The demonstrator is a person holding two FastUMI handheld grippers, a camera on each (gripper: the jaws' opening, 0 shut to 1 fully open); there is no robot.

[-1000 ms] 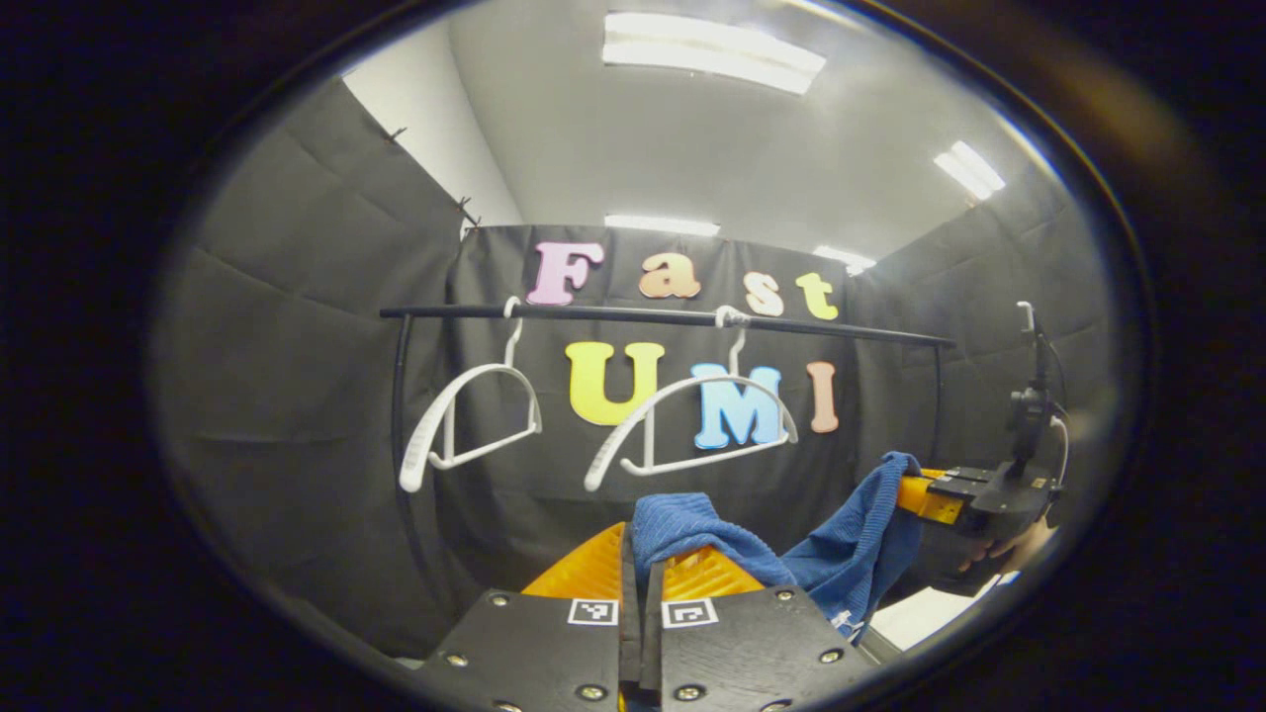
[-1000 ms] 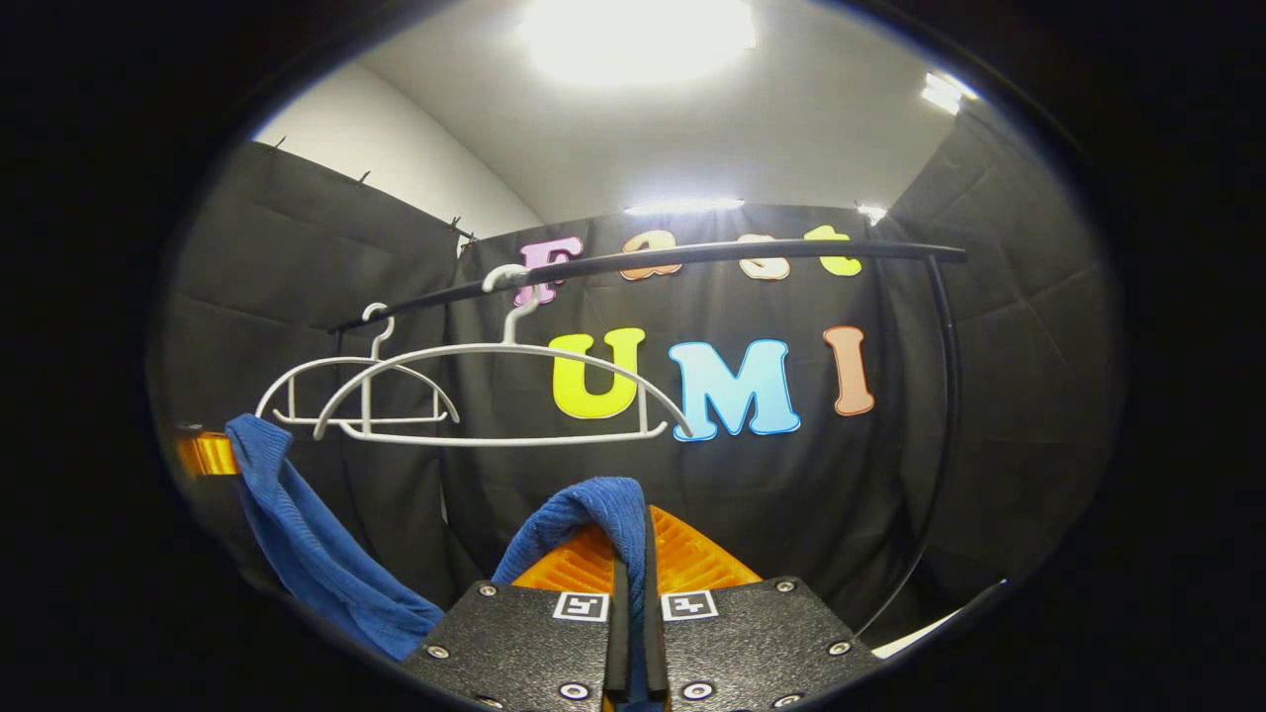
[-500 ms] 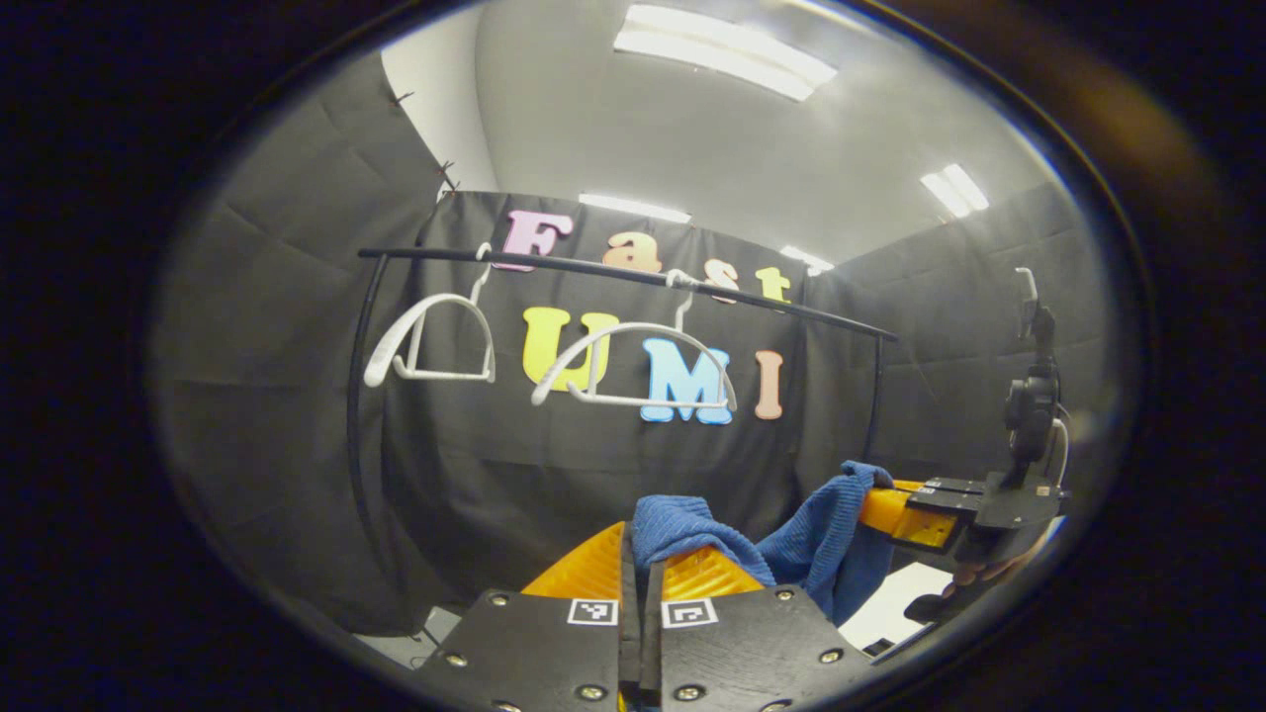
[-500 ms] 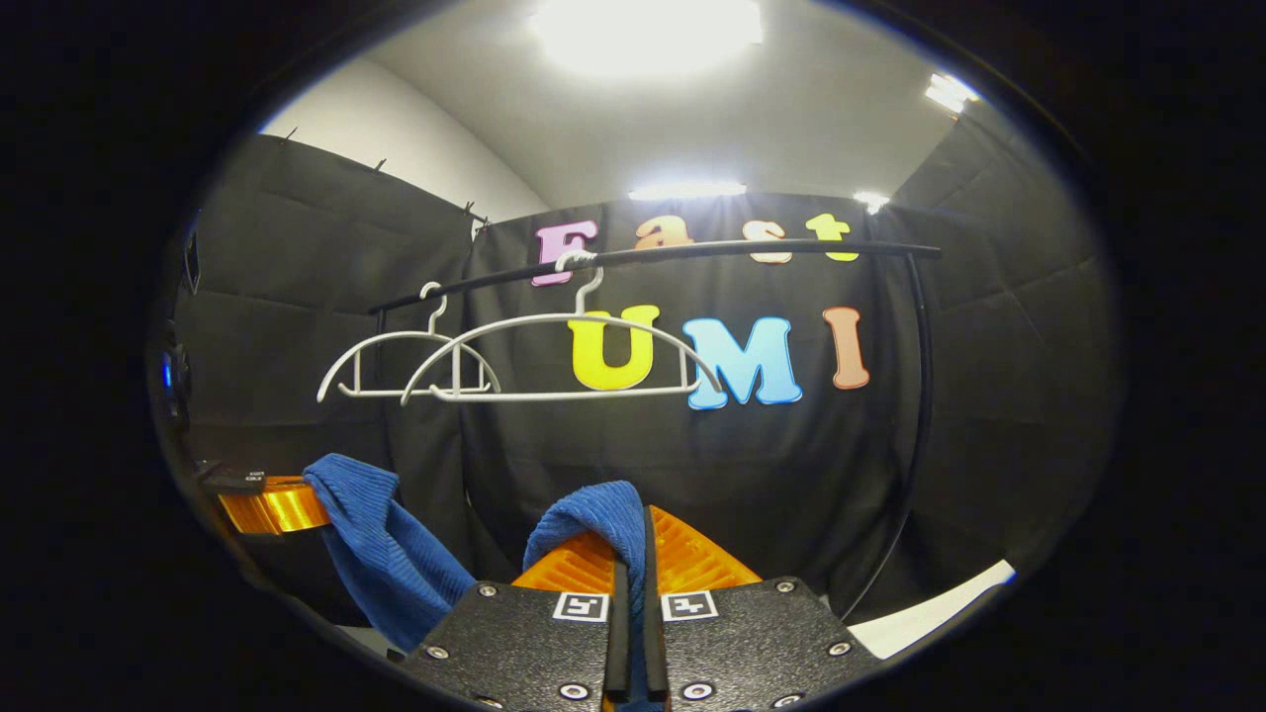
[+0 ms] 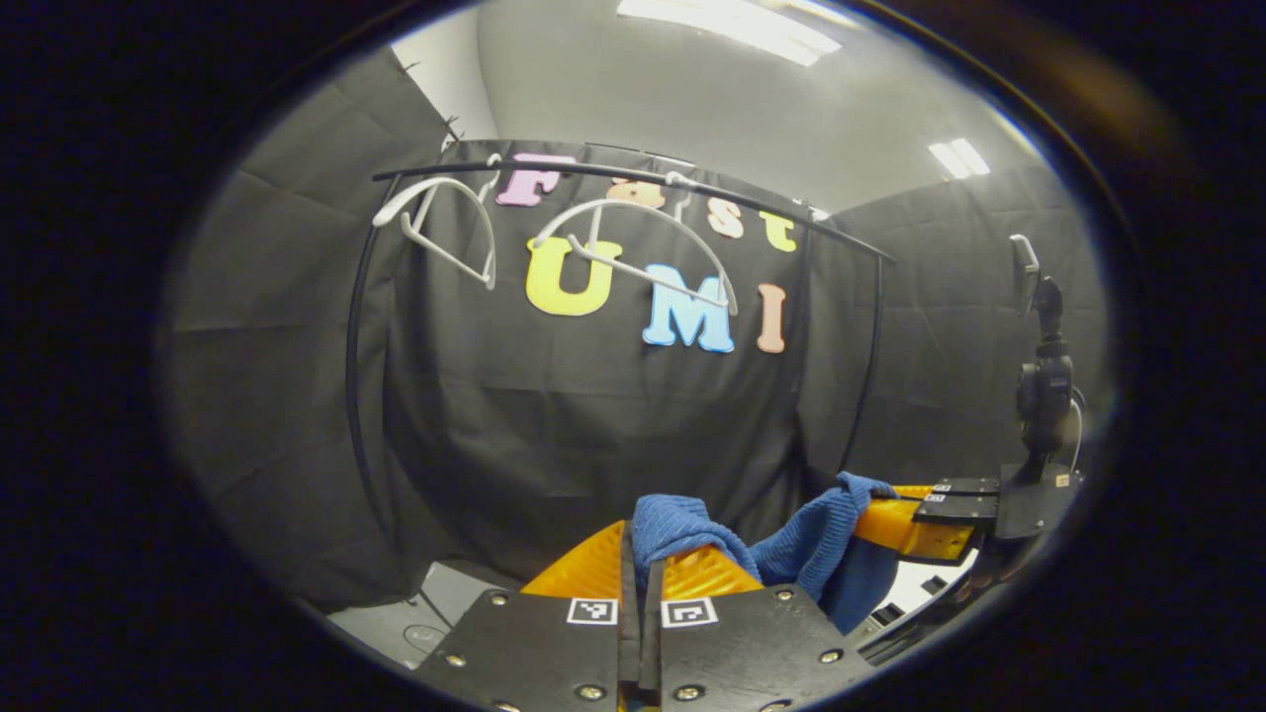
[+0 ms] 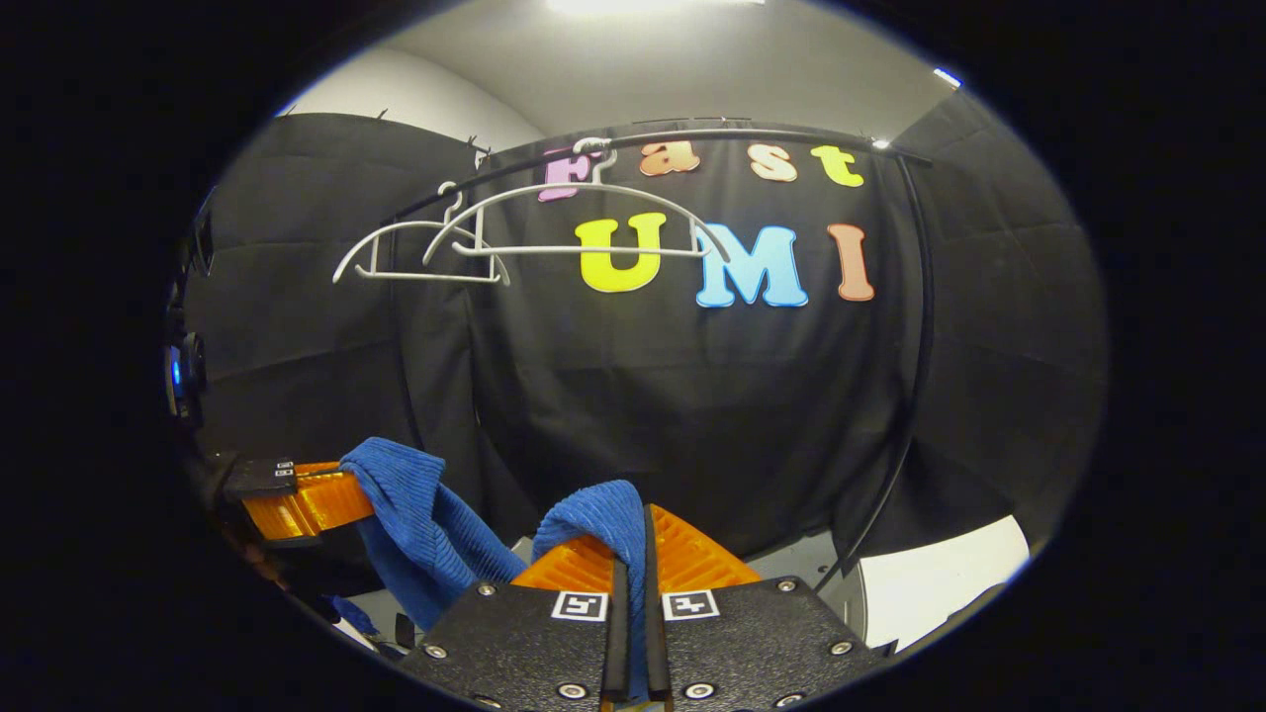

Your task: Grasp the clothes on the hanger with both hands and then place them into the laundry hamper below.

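Two grippers, two hangers, one rail, one garment. No hamper to point at.

Left gripper (image 5: pixel 641 554) sits at the bottom of the left gripper view, fingers closed to a thin slit with a fold of the blue cloth (image 5: pixel 682 522) pinched between them and bunched over the tips. Right gripper (image 6: pixel 633 554), at the bottom of the right gripper view, is the same: fingers nearly together, clamped on another fold of the cloth, which humps over the left finger and runs down the slit.

Cloth is one piece, deep blue, fine ribbed knit, soft and limp. It sags in a short swag between the two grippers, low in the scene, well below the rail and clear of both hangers.

Each view also catches the other gripper farther off: at right in the left gripper view, with a camera mount standing on it; at left in the right gripper view. Both grip the cloth. Fingers have ridged inner faces; the bodies are flat dark plates with screws and small square markers.

Two white hangers (image 6: pixel 579 213), thin, arched with a straight lower bar, both bare, hang from a black rail (image 6: pixel 692 136) of round tube that bends down into side posts. Far hanger (image 6: pixel 415 252) is to the left.

Grey floor (image 5: pixel 450 603) below; a white patch at lower right.
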